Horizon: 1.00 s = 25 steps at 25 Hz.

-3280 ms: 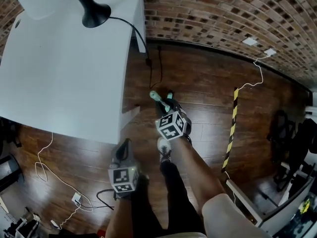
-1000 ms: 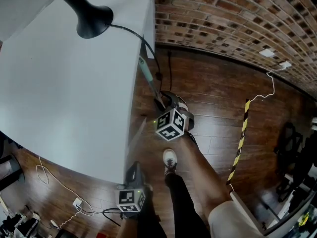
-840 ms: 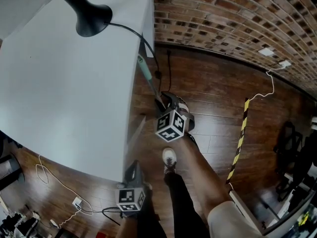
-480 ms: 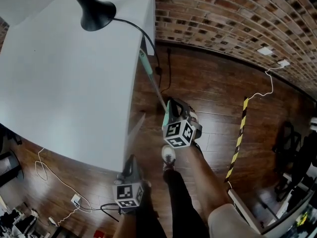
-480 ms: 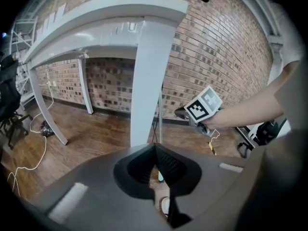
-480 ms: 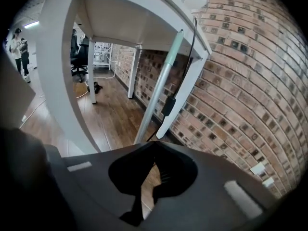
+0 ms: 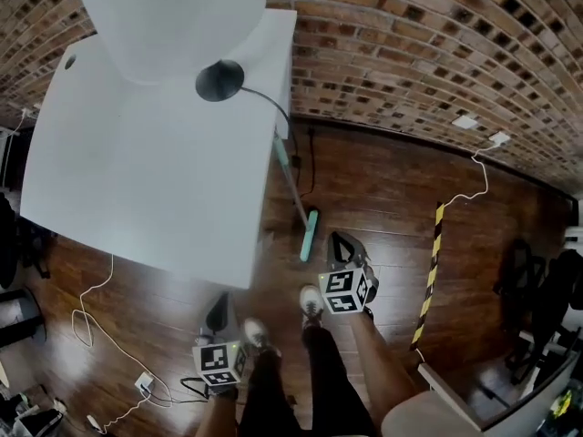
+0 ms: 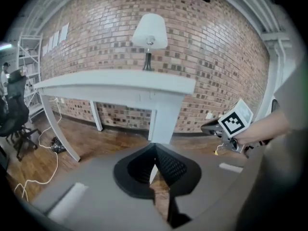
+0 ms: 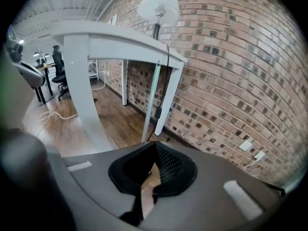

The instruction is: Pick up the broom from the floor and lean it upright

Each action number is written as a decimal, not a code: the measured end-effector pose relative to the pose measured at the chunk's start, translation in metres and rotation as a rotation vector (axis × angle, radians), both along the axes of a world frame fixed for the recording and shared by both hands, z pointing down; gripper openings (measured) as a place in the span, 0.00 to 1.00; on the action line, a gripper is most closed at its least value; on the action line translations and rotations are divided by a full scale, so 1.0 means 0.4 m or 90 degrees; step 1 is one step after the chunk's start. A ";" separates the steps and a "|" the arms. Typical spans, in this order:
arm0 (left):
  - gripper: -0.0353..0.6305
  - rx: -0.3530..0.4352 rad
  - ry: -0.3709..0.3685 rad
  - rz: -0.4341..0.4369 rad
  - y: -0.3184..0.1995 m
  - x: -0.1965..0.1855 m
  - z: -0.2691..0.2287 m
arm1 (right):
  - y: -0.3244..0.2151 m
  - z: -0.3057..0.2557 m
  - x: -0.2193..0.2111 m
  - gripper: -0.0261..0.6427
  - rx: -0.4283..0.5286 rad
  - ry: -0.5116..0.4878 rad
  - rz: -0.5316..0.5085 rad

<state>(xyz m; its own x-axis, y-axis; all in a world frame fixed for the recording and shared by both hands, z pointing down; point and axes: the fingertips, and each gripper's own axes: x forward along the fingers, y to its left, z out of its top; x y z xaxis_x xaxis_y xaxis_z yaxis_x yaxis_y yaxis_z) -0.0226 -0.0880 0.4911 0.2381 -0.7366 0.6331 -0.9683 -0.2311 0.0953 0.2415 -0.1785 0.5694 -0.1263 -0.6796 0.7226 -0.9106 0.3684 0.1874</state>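
Note:
The broom (image 7: 291, 178) has a pale green handle and a green head, which rests on the wooden floor. It stands upright, its handle leaning on the edge of the white table (image 7: 137, 180), and nothing holds it. My right gripper (image 7: 342, 243) is a short way to the right of the broom head, shut and empty. In the right gripper view the handle (image 9: 152, 100) rises ahead of the closed jaws (image 9: 155, 146). My left gripper (image 7: 219, 310) is low at the left, shut on nothing, its jaws (image 8: 154, 147) pointing at the table.
A lamp (image 7: 219, 80) with a white shade stands on the table, its cable running down the far edge. A brick wall (image 7: 410, 53) closes the back. A yellow-black strip (image 7: 428, 271) and loose cables (image 7: 91, 308) lie on the floor. The person's shoes (image 7: 311, 300) are between the grippers.
The right gripper has left the broom and drawn back toward the person. The broom now leans on the table edge by itself. Both grippers have risen.

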 end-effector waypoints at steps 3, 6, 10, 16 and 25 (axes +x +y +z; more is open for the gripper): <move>0.05 0.047 -0.024 0.014 -0.013 -0.053 -0.147 | 0.041 -0.157 -0.005 0.06 0.026 -0.025 0.016; 0.05 0.087 -0.032 0.020 -0.012 -0.108 -0.303 | 0.093 -0.338 0.001 0.06 0.058 -0.038 0.018; 0.05 0.154 -0.039 0.014 -0.032 -0.163 -0.510 | 0.143 -0.564 0.014 0.06 0.113 -0.045 0.031; 0.05 0.282 -0.016 0.042 -0.118 -0.112 -0.774 | 0.124 -0.836 -0.017 0.06 0.219 -0.067 0.042; 0.05 0.425 -0.011 0.062 -0.118 -0.050 -1.103 | 0.127 -1.183 -0.062 0.06 0.352 -0.107 0.018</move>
